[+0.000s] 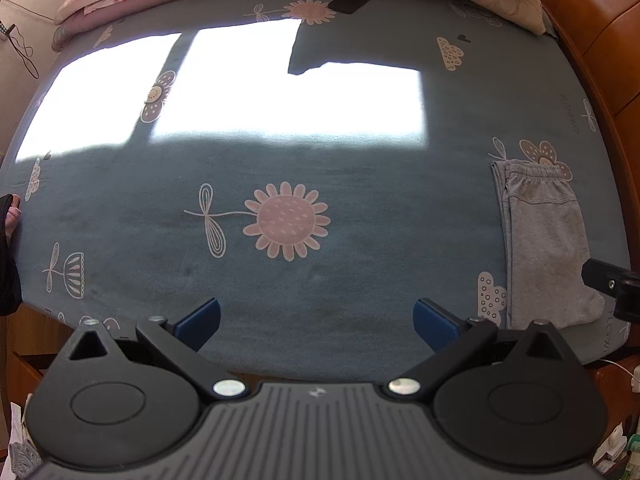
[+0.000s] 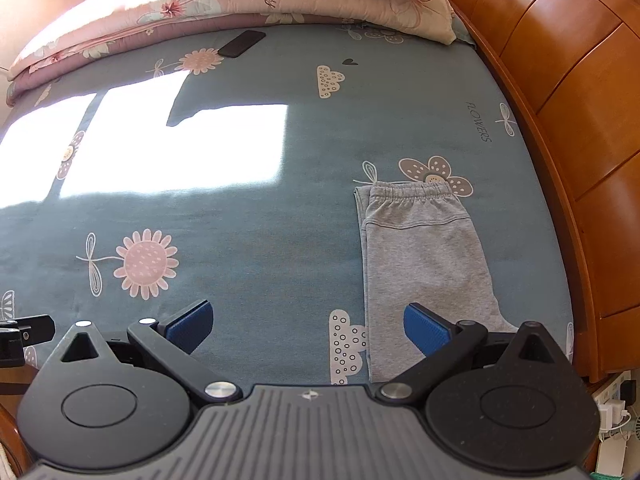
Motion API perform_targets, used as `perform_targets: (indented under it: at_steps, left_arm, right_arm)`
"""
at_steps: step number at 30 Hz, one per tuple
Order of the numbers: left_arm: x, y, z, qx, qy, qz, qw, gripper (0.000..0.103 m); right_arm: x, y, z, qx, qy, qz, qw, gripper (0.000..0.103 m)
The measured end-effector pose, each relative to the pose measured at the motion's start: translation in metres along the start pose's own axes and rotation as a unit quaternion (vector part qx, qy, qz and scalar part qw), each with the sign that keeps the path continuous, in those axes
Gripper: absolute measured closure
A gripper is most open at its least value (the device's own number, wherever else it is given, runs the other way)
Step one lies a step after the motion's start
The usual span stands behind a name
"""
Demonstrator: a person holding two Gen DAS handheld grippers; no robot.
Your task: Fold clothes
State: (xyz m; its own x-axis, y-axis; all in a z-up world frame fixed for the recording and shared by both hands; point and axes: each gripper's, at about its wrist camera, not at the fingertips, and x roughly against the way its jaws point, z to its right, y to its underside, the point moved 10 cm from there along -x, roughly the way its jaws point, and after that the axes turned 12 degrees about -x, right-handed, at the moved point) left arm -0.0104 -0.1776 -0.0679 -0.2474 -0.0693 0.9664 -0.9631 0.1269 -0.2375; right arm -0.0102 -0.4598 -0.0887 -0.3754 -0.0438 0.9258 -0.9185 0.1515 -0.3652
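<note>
The left gripper (image 1: 316,322) hung low over the near edge of the bed, with its two blue pads far apart and nothing between them. The right gripper (image 2: 308,326) hung beside it, a bit more toward the wooden side, and its blue pads were spread wide too, holding nothing. One blue pad (image 2: 424,328) of the right gripper sat in front of the bottom end of the pants, but I could not tell if it touched the cloth. A small black piece of the right gripper peeked in at the far right of the left camera's view.

The gray pants (image 2: 424,264) lay flat on the blue bed sheet (image 2: 260,240), folded long and thin, one leg on top of the other. The stretchy waist pointed away toward the pillows, and the leg ends came close to the near edge. They lay on the right side of the bed, near the brown wooden headboard (image 2: 560,100).

The sheet had pink flowers and white clouds on it. A big bright patch of sun (image 1: 280,100) fell across the middle. A dark phone (image 2: 242,43) lay far back, just beside a folded pink quilt (image 2: 160,12).
</note>
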Motion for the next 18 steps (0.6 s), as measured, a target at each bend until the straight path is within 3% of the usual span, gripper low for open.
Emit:
perform_targets:
  at_steps: [7, 18]
  left_arm:
    - [-0.003, 0.009, 0.009, 0.007, 0.000, -0.018, 0.9998, 0.001]
    - [-0.001, 0.015, 0.013, 0.008, 0.016, -0.014, 0.9997, 0.001]
  right_arm:
    - [-0.002, 0.006, 0.011, 0.006, 0.003, -0.014, 1.000, 0.000]
    - [0.005, 0.009, 0.015, 0.014, 0.012, -0.016, 1.000, 0.000]
